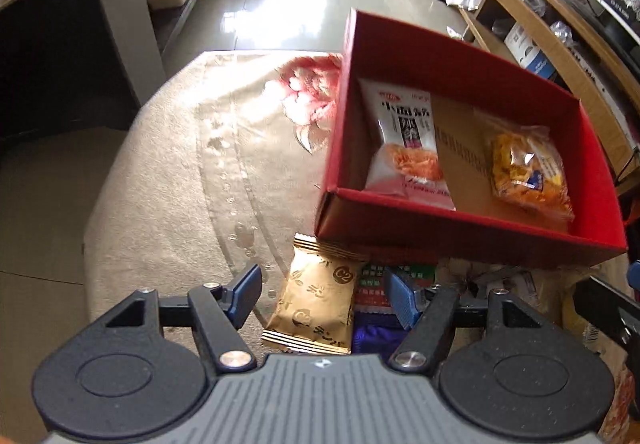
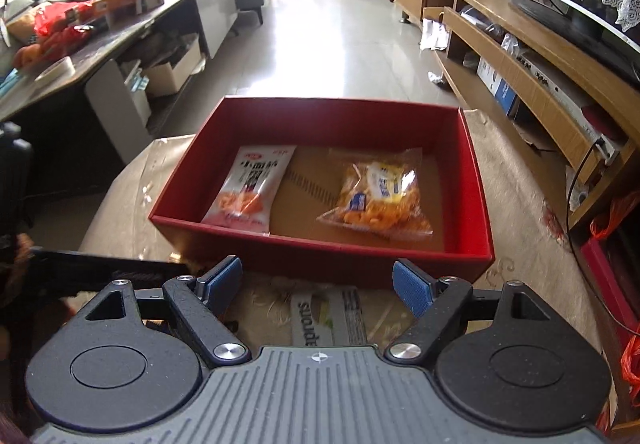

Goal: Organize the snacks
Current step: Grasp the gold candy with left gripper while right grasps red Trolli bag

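Observation:
A red box (image 1: 460, 240) (image 2: 320, 256) stands on a beige flowered cloth (image 1: 180, 184). Inside it lie a white snack packet (image 1: 404, 140) (image 2: 250, 184) on the left and a clear bag of orange snacks (image 1: 528, 168) (image 2: 380, 196) on the right. My left gripper (image 1: 322, 288) is open just before the box's near wall, above a gold packet (image 1: 312, 308); its pads do not touch it. A green-and-red packet (image 1: 376, 284) and a purple one (image 1: 372, 336) lie beside the gold one. My right gripper (image 2: 318, 280) is open over a grey printed packet (image 2: 328, 316), holding nothing.
A wooden TV cabinet (image 2: 520, 56) with a screen runs along the right. A dark cluttered table (image 2: 100, 36) and cardboard boxes stand at the left. Shiny tiled floor (image 2: 328, 44) lies beyond the box. Red items (image 2: 608, 284) sit at the cloth's right edge.

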`<state>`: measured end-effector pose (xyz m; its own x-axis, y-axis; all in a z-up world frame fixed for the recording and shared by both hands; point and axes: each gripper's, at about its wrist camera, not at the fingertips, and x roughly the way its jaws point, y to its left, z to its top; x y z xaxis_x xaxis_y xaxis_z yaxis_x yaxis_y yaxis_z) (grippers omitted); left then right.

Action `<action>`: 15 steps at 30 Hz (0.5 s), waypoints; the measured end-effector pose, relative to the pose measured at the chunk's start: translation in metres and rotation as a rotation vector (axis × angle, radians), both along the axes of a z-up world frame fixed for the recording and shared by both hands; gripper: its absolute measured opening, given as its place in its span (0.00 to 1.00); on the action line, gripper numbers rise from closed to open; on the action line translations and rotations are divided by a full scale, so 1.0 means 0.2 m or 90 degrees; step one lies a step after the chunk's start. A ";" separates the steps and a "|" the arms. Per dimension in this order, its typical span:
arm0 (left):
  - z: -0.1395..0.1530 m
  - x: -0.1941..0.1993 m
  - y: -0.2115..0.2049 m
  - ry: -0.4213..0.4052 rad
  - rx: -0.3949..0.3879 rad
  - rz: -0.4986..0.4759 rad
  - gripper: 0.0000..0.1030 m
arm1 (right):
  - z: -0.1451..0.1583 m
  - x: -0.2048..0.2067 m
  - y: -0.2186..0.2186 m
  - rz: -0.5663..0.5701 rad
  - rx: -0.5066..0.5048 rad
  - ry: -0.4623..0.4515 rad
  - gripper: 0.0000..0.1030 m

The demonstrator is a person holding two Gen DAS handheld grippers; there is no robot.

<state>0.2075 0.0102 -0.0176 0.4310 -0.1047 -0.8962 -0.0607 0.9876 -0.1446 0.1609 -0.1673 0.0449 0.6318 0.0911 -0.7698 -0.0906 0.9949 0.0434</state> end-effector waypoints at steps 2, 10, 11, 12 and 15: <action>-0.04 0.01 -0.01 0.010 0.004 -0.005 0.61 | 0.00 -0.01 0.00 0.008 -0.001 0.005 0.84; -0.10 0.01 0.01 0.030 -0.017 0.022 0.59 | -0.03 -0.07 -0.03 0.016 0.002 0.028 0.84; -0.10 0.01 0.02 0.029 -0.015 0.018 0.56 | -0.03 -0.09 -0.04 0.015 0.003 0.031 0.84; -0.10 0.01 0.02 0.026 -0.015 0.014 0.51 | -0.04 -0.10 -0.05 0.013 0.004 0.033 0.84; -0.09 0.02 0.05 0.026 -0.036 0.010 0.39 | -0.06 -0.16 -0.08 0.005 0.009 0.042 0.84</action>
<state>0.2106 0.0203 -0.0360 0.3960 -0.1488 -0.9061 -0.0828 0.9770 -0.1966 0.1290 -0.1832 0.0334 0.5792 0.1067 -0.8081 -0.0954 0.9935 0.0628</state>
